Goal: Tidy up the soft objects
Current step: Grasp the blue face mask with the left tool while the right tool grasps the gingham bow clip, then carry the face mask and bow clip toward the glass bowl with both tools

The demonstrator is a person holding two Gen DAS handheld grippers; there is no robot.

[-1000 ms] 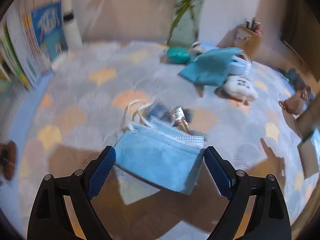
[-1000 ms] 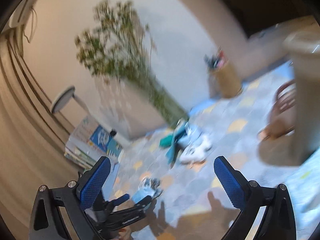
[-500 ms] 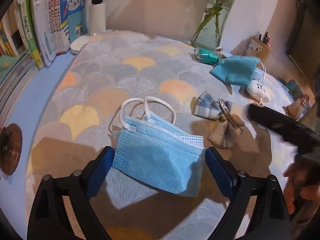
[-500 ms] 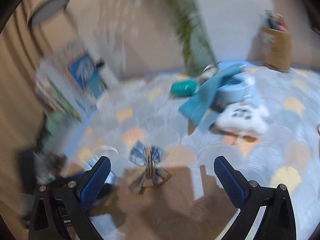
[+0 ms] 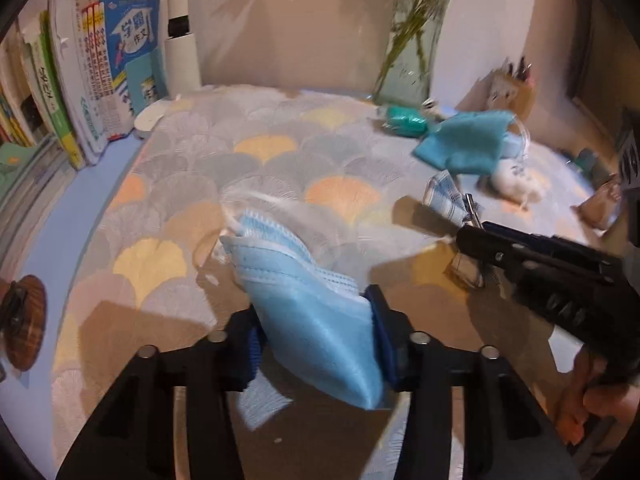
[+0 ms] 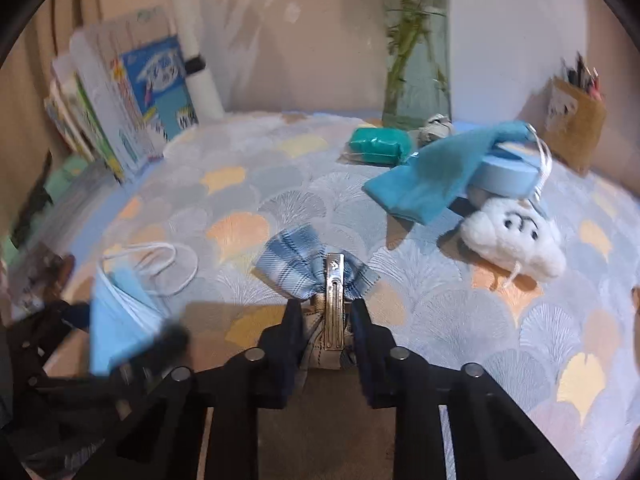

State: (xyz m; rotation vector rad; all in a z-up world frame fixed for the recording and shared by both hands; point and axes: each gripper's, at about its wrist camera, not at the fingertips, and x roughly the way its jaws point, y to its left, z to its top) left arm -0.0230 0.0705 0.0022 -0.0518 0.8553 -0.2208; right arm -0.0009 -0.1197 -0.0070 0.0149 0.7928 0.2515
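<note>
My left gripper is shut on a stack of light blue face masks, bunched between its pads and slightly lifted off the patterned cloth. The masks also show in the right wrist view. My right gripper is shut on a plaid bow hair clip with a metal clasp; the bow shows in the left wrist view. Farther back lie a teal cloth over a blue roll and a white plush toy.
Books stand along the left edge. A glass vase with green stems, a teal packet and a pen holder stand at the back. A brown disc lies at the left.
My left gripper closed on the masks and bunched them up. My right gripper swung down to the table and closed on the plaid bow clip.
</note>
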